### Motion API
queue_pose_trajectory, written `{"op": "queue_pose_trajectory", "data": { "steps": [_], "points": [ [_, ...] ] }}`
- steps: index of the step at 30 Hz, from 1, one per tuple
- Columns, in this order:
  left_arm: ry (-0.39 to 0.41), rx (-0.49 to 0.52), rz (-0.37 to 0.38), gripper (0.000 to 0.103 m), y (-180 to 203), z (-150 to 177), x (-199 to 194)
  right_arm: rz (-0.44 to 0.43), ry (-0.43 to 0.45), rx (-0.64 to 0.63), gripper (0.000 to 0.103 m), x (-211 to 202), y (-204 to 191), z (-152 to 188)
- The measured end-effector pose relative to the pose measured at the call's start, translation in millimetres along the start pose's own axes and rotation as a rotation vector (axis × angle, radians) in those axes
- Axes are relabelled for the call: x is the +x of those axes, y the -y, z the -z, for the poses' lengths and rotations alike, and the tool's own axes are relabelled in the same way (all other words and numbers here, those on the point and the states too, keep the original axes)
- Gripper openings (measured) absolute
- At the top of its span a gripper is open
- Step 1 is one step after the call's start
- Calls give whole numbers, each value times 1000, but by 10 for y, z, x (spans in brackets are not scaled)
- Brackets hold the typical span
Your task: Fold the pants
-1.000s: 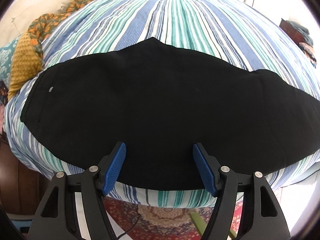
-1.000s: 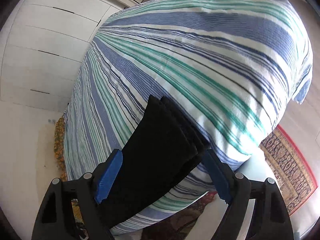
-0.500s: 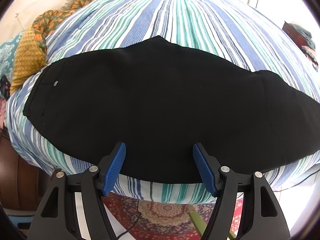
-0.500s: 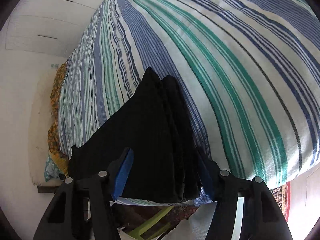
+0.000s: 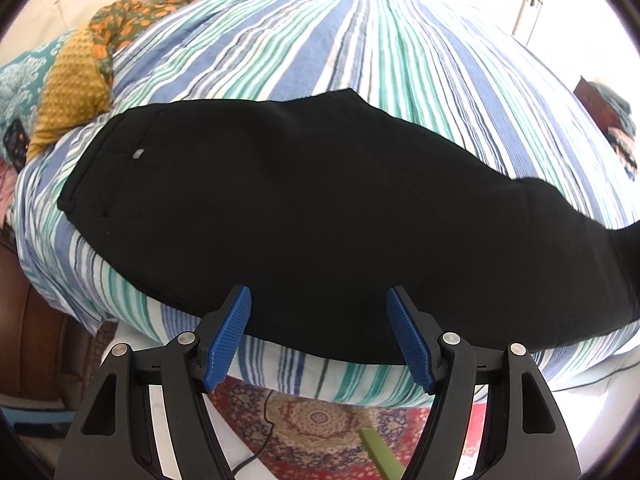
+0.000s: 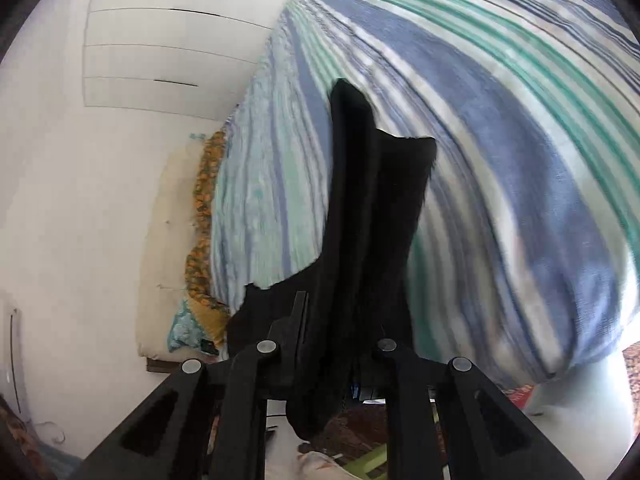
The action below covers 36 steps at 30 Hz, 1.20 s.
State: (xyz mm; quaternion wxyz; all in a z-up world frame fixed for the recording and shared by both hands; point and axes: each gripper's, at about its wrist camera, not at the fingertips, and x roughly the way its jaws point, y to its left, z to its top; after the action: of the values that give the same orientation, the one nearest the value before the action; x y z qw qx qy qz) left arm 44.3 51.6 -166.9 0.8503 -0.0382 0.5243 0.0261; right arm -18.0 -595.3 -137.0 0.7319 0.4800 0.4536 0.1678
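Note:
Black pants [image 5: 320, 208] lie folded lengthwise on the striped bed [image 5: 360, 40], waistband with a small button at the left, legs running right. My left gripper [image 5: 318, 312] is open and empty, hovering over the pants' near edge. In the right wrist view my right gripper [image 6: 340, 344] is shut on the leg ends of the pants [image 6: 372, 220], lifted off the bed; the blue pads are hidden by the cloth.
Yellow and orange-patterned pillows [image 5: 76, 80] lie at the bed's far left. A red patterned rug [image 5: 320, 424] and a cable lie on the floor below. White cupboard doors [image 6: 160, 40] stand beyond the bed.
My right gripper has shut on the leg ends and raised them off the bed. My left gripper drew back slightly and stayed open.

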Motion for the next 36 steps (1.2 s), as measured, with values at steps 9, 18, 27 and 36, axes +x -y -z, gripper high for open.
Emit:
{"op": "queue_pose_trajectory", "data": {
  "steps": [9, 18, 27, 36],
  "points": [
    [61, -121, 64, 72, -354, -79, -232, -322, -122, -115, 17, 1593, -1323, 458],
    [100, -205, 23, 72, -828, -67, -391, -250, -274, -215, 17, 3712, -1907, 1069],
    [69, -314, 98, 73, -1158, 60, -326, 163, -407, -842, 79, 4548, -2385, 1997],
    [89, -1, 258, 46, -291, -399, -163, 355, -95, -975, 97, 2832, -1896, 2189]
  ]
}}
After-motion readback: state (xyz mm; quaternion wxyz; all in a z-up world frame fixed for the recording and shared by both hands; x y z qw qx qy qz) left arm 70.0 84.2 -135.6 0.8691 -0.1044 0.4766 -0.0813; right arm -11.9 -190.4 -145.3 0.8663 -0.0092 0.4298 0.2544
